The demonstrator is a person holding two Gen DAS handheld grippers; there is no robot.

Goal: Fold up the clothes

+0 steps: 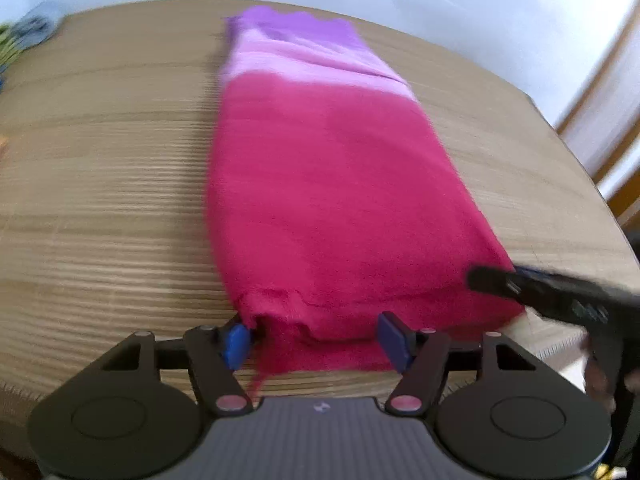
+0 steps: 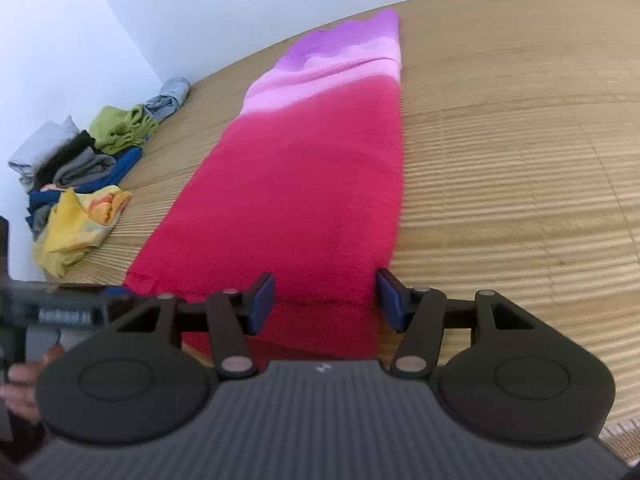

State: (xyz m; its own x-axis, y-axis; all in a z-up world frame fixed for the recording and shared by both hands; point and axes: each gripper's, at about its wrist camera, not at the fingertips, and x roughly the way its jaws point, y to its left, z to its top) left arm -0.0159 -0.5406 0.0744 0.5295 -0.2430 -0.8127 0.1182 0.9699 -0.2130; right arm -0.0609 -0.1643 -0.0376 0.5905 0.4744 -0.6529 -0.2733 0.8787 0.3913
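Note:
A long folded garment (image 1: 328, 184), magenta with pink and purple bands at its far end, lies flat on a woven mat (image 1: 104, 184). My left gripper (image 1: 316, 342) is open, its blue pads (image 1: 236, 346) standing either side of the garment's near-left hem. The right gripper (image 1: 540, 292) shows as a black shape at the near-right corner. In the right wrist view the same garment (image 2: 312, 184) runs away from me. My right gripper (image 2: 326, 302) is open, with the near-right edge of the cloth between its pads (image 2: 390, 300). The left gripper (image 2: 60, 308) is blurred at the left.
A pile of loose clothes (image 2: 80, 176) in yellow, blue, green and grey lies against the white wall (image 2: 72, 40) at the left, and also shows at the far left as clothes (image 1: 24, 36). A hand (image 2: 24, 380) is at the lower left. Bare mat (image 2: 520, 160) spreads to the right.

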